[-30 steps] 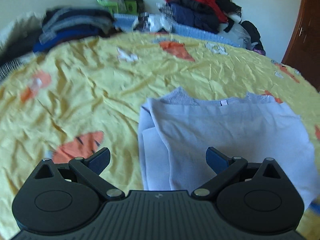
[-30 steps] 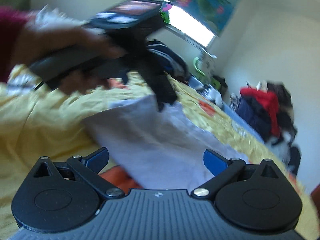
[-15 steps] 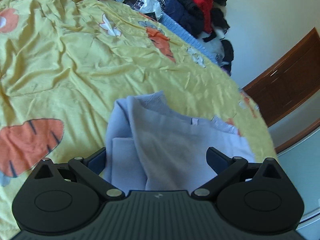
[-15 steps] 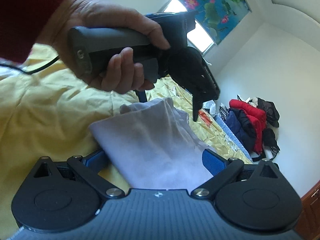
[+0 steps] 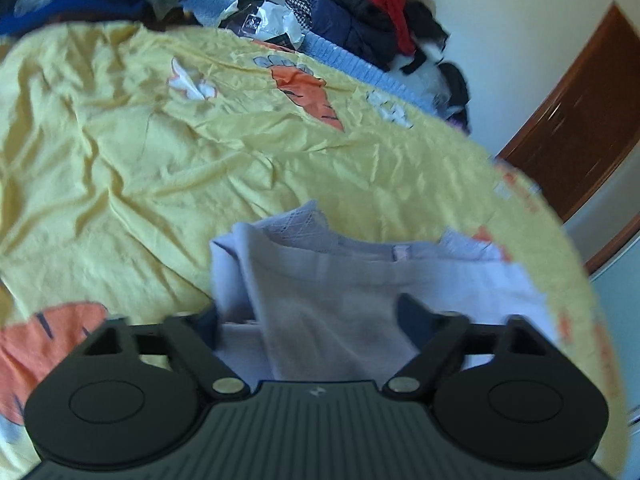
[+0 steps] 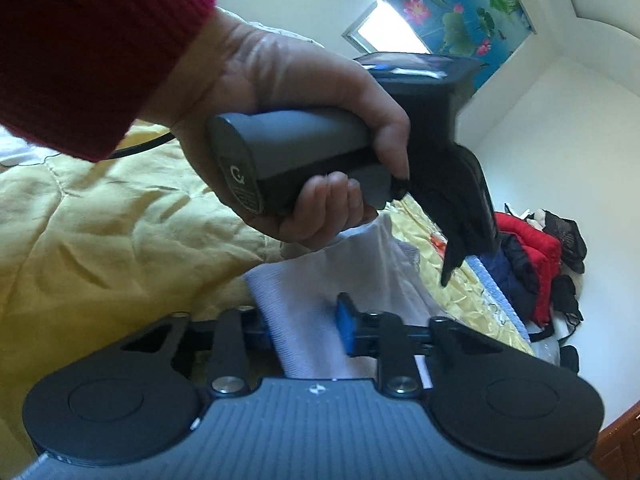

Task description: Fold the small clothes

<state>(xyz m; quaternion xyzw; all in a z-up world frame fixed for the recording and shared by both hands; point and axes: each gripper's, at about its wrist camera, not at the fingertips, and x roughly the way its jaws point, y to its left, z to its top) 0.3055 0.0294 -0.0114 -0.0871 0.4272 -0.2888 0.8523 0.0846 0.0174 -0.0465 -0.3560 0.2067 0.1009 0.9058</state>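
The lavender garment [image 5: 332,304] lies partly folded on the yellow carrot-print bedspread [image 5: 132,168], near the bed's edge, neckline and white label away from the camera, one side already turned in along its left. The left gripper [image 5: 310,320] is over the near part of the cloth, jaws just closing in, with the folded edge between the blue pads; they stand fairly wide and I cannot tell whether they press on the fabric. In the right wrist view the right gripper [image 6: 302,320] has its jaws just closed down narrow, and the ribbed hem of the garment [image 6: 320,280] is pinched between the blue pads, a band of cloth running straight through them. Above it, the person's left hand [image 6: 296,132], in a dark red sleeve [image 6: 80,40], wraps the grey handle of the other gripper, which points down toward the cloth. At the far side of the bed sits a heap of clothes [image 5: 360,12], red and navy on top.
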